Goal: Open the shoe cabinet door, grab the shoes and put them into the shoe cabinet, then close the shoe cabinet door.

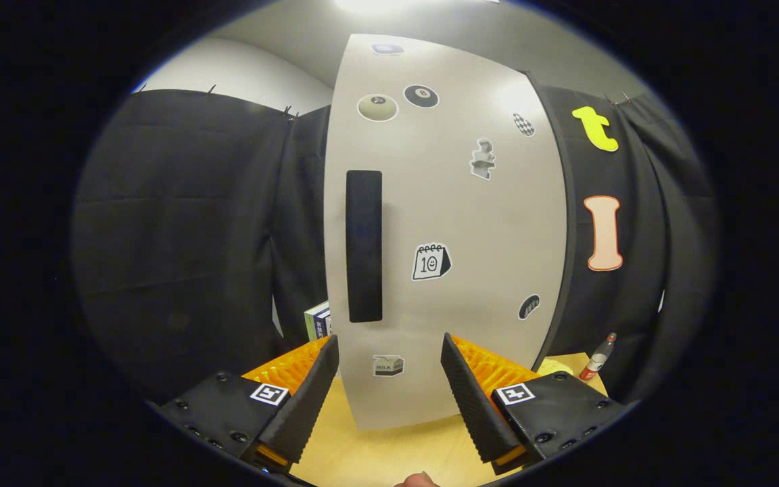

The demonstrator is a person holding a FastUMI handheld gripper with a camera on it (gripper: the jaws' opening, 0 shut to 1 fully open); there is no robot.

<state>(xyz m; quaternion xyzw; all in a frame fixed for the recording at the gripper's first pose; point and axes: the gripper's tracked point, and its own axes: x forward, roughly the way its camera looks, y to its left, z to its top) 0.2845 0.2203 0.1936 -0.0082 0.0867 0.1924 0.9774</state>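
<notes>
- My tool [389,368] has its fingers spread wide, with nothing gripped between them.
- The fingers hang above the pale wooden surface [376,453], and I see a clear gap of it between their ribbed inner faces.
- The shoe cabinet [470,223] stands upright on the surface just ahead of my fingers, and its white door fills the middle of what I see.
- The shoe cabinet door [443,304] looks closed; it faces me flat and I see no opening along its edges.
- A tall dark handle [364,245] runs vertically near the door's left edge, above and a little beyond my left finger.
- The handle and my fingers are apart; neither finger touches the door.
- Several stickers dot the door: two billiard-ball stickers [399,102] near the top, a calendar sticker [431,262] right of the handle, and a small milk-carton sticker [388,365] low down, seen between my fingertips.
- A boxed item [317,320] with a blue and white face peeks out from behind the cabinet's left edge, resting on the surface.
- A small bottle [599,357] with a red label stands at the far right of the surface, beside the cabinet's dark right side, well apart from my tool.
- Black cloth hangs behind the cabinet on both sides, with a pale wall above it.
- A fingertip [416,480] of the hand holding the tool shows at the very bottom, below the fingers.
</notes>
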